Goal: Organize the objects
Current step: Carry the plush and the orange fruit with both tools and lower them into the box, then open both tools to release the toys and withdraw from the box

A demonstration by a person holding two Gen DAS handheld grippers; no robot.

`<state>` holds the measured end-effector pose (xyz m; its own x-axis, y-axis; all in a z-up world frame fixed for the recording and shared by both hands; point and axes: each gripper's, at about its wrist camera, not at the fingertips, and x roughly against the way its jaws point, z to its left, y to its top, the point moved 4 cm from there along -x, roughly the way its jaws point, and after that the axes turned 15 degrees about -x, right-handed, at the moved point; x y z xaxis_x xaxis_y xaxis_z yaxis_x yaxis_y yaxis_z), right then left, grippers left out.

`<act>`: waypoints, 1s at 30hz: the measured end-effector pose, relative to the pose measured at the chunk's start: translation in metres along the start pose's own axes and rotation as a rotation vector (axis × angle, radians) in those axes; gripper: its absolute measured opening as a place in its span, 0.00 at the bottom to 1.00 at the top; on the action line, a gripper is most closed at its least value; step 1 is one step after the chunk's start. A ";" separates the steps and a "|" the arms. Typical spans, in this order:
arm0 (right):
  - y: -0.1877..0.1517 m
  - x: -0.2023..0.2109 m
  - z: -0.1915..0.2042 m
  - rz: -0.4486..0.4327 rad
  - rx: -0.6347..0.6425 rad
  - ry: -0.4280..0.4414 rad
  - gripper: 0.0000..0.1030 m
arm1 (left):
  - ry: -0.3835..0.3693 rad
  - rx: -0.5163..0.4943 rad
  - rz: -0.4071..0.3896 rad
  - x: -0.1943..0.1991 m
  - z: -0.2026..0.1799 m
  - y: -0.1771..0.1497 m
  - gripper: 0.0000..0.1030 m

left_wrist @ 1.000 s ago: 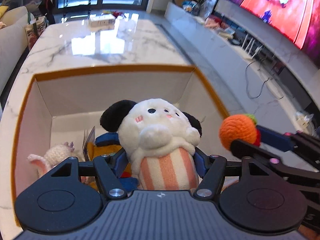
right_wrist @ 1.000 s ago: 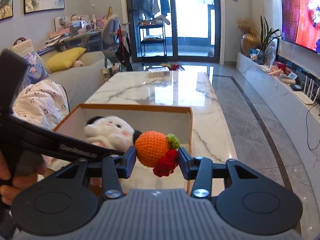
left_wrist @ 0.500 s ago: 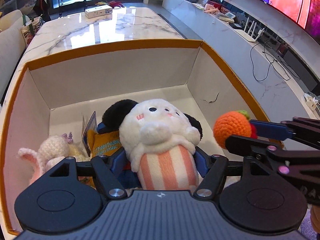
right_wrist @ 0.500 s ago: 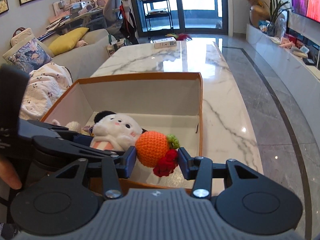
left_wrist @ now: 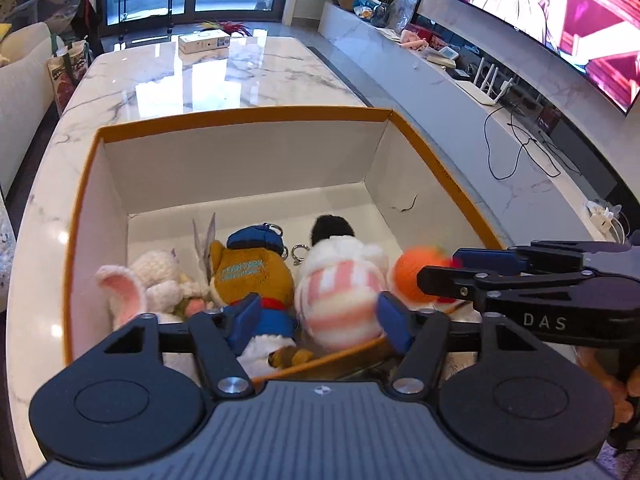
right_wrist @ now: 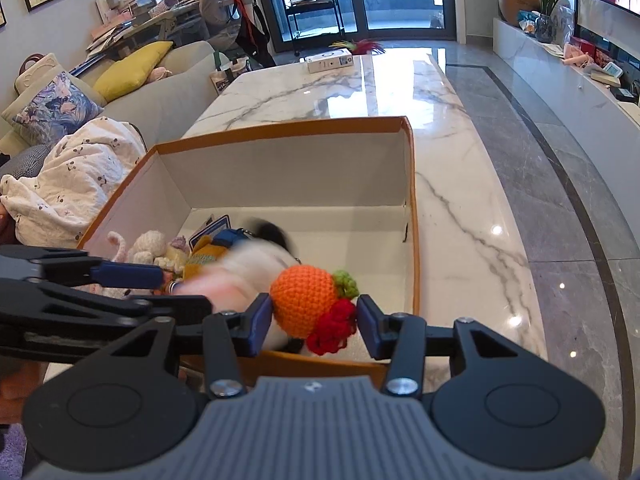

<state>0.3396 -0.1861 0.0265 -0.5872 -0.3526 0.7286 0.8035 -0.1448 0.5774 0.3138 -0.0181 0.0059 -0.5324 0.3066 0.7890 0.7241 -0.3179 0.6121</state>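
Note:
An open cardboard box (left_wrist: 248,152) with an orange rim stands on the marble table. My left gripper (left_wrist: 320,320) is open above the box's near edge; the white plush with pink stripes (left_wrist: 340,304), blurred, drops between its fingers beside a brown plush in a blue cap (left_wrist: 252,276) and a white-and-pink knitted bunny (left_wrist: 140,284). My right gripper (right_wrist: 316,320) is shut on an orange knitted fruit with a green and red tuft (right_wrist: 308,296) over the box's near right corner (right_wrist: 414,240). It shows in the left wrist view too (left_wrist: 412,276).
A small white carton (left_wrist: 204,42) lies at the far end of the marble table (left_wrist: 240,80). A sofa with cushions and a blanket (right_wrist: 80,176) is left of the table. A TV bench with cables (left_wrist: 500,128) runs along the right.
My left gripper has opened and let go of the white striped plush, which tips face down into the box. Both grippers moved lower over the box; the right still holds the orange fruit.

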 end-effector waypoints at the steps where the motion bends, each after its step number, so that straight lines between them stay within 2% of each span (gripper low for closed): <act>1: 0.000 0.001 0.000 0.004 -0.006 0.006 0.48 | -0.007 0.011 -0.001 0.001 0.001 0.000 0.61; 5: 0.000 0.004 0.002 0.007 -0.016 0.014 0.48 | 0.007 0.036 -0.039 0.014 0.007 0.000 0.61; 8: 0.002 0.012 0.001 0.002 -0.029 0.032 0.48 | 0.077 0.040 -0.082 0.032 0.015 0.001 0.61; 11: 0.007 0.023 -0.002 -0.043 -0.029 0.019 0.48 | 0.171 0.031 -0.110 0.052 0.030 0.001 0.61; 14: 0.013 0.029 -0.009 -0.086 -0.029 -0.028 0.48 | 0.299 0.006 -0.073 0.060 0.047 -0.004 0.61; 17: 0.014 0.028 -0.016 -0.084 -0.051 -0.036 0.34 | 0.367 0.016 -0.014 0.057 0.065 -0.017 0.61; 19: 0.013 0.026 -0.018 -0.085 -0.049 -0.049 0.27 | 0.359 0.056 0.012 0.051 0.075 -0.028 0.61; 23: 0.011 0.033 -0.015 -0.139 -0.036 -0.057 0.28 | 0.312 0.117 0.026 0.040 0.085 -0.045 0.60; 26: 0.012 0.038 -0.017 -0.183 -0.033 -0.083 0.32 | 0.291 0.127 0.016 0.036 0.083 -0.053 0.54; 28: 0.011 0.032 -0.021 -0.165 -0.037 -0.116 0.32 | 0.294 0.142 0.014 0.036 0.085 -0.054 0.43; 30: 0.009 0.024 -0.025 -0.138 -0.052 -0.127 0.26 | 0.281 0.156 0.011 0.035 0.086 -0.054 0.35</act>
<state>0.3351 -0.2191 0.0396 -0.6972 -0.2068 0.6864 0.7165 -0.2322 0.6578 0.2940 0.0874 -0.0047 -0.6090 0.0374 0.7923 0.7771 -0.1718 0.6055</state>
